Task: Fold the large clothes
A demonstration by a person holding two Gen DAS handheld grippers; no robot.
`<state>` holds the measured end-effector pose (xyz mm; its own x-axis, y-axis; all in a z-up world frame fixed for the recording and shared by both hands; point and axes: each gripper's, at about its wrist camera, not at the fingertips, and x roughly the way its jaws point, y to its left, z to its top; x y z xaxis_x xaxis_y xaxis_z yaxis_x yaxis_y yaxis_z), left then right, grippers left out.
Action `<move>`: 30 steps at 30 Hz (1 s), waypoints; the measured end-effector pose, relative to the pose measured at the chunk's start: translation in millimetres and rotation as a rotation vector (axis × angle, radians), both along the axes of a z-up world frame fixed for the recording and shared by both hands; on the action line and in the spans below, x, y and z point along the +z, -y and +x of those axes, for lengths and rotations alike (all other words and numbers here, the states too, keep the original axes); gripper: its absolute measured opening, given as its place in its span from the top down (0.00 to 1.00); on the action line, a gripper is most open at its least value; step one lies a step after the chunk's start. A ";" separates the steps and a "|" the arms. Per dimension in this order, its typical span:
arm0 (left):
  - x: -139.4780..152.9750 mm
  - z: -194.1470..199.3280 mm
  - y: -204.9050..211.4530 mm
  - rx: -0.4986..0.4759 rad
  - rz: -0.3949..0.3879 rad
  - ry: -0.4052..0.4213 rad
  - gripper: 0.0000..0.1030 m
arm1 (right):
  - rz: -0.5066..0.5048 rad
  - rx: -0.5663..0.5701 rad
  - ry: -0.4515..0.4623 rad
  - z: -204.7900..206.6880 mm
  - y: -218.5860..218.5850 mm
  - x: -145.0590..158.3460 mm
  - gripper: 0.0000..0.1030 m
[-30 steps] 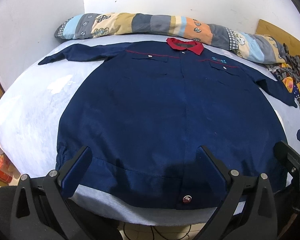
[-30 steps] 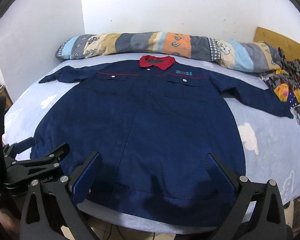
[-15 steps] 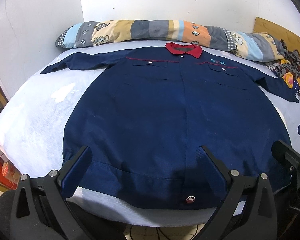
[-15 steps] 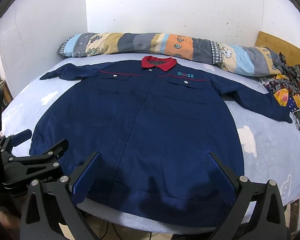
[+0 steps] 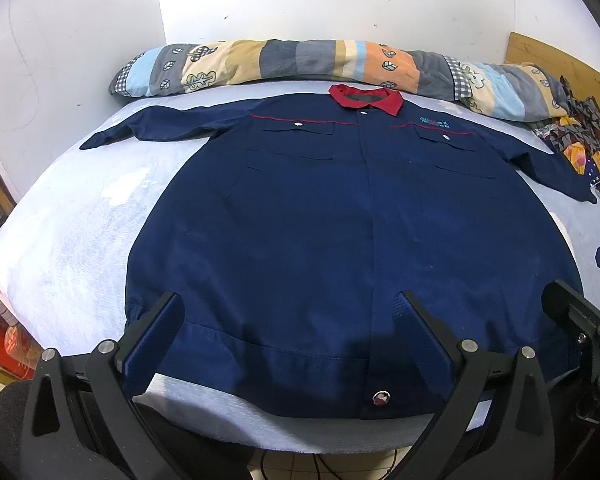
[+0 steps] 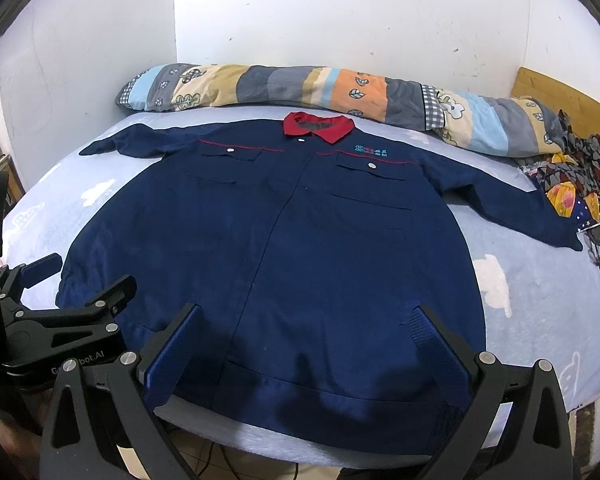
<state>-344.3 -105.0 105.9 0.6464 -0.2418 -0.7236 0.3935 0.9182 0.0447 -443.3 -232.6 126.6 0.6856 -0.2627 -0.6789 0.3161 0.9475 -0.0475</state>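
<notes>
A large navy work jacket [image 5: 340, 232] with a red collar [image 5: 366, 98] lies flat and face up on the bed, both sleeves spread out sideways. It also shows in the right wrist view [image 6: 284, 248]. My left gripper [image 5: 288, 304] is open and empty, hovering over the jacket's bottom hem [image 5: 300, 360]. My right gripper [image 6: 306, 316] is open and empty over the hem too, to the right of the left one. The left gripper's body shows at the left of the right wrist view [image 6: 60, 320].
The bed has a light blue sheet [image 5: 72, 240] with white clouds. A long patchwork bolster [image 5: 300, 60] lies along the wall behind the collar. A pile of patterned cloth [image 6: 576, 176] sits at the far right by a wooden headboard [image 6: 572, 100]. The near bed edge [image 5: 300, 432] is just below the hem.
Both grippers have drawn back and tilted up a little, so the jacket sits lower and farther in both views. The jaws stay open. The jacket has not moved.
</notes>
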 end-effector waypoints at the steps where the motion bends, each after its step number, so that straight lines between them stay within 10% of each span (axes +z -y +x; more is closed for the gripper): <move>1: 0.1 -0.7 0.3 0.000 0.001 0.000 0.00 | 0.000 0.001 0.000 -0.2 0.2 -0.1 0.00; 30: 17.8 -3.5 7.3 -0.020 -0.017 0.062 0.00 | 0.034 -0.054 0.033 -9.0 21.7 8.8 0.00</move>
<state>-347.8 -112.3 123.7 0.6851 -0.2669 -0.6778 0.4085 0.9112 0.0541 -452.3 -254.3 135.4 0.6929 -0.2768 -0.6658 0.3676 0.9300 -0.0041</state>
